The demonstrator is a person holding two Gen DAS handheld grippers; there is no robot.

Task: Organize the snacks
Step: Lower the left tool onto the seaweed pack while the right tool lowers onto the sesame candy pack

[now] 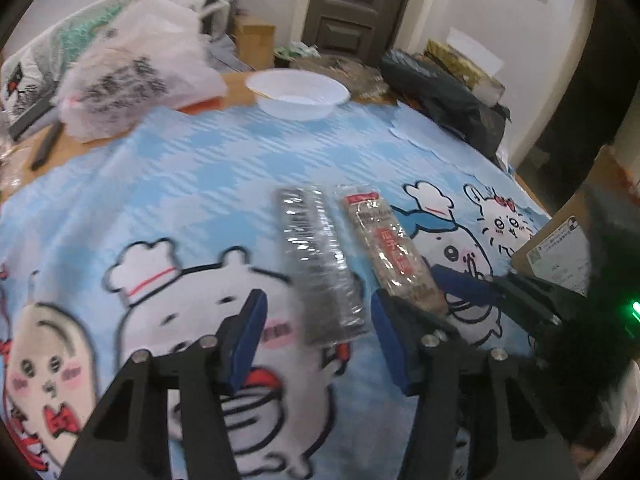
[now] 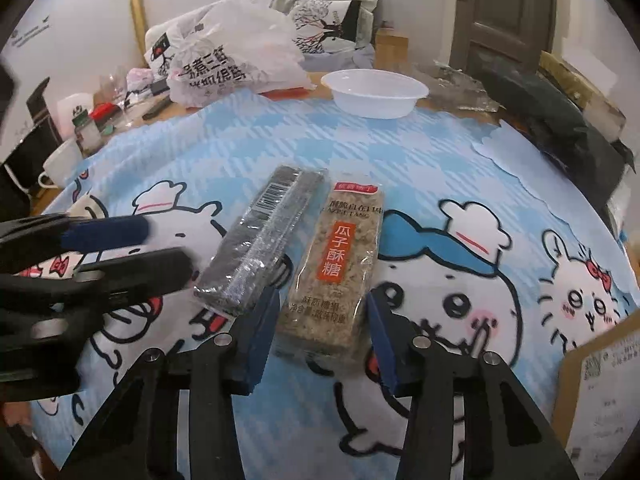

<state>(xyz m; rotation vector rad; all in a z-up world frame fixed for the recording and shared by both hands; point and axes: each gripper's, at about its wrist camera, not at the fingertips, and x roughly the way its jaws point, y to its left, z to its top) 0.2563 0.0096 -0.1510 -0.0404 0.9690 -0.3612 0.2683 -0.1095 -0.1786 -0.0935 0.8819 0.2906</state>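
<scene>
Snack bars lie side by side below the bowl (image 2: 375,92): the left gripper (image 1: 318,338) straddles the dark bar (image 1: 320,264), the right gripper (image 2: 320,334) the tan bar (image 2: 336,276), both part-open, neither gripping yet; squeeze squarely across each wrapper before lifting.

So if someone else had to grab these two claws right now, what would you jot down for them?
Left claw: open, straddling the near end of the dark snack bar; pads not yet pressing it.
Right claw: open, straddling the near end of the tan snack bar with the orange label; not gripping it yet.
Both bars lie side by side on the blue cartoon tablecloth, still flat on it.
The white bowl stands empty at the far edge of the cloth.
Done: both claws lined up on a bar.
Left: close on each bar, lift, and put them away, probably in the bowl.
</scene>
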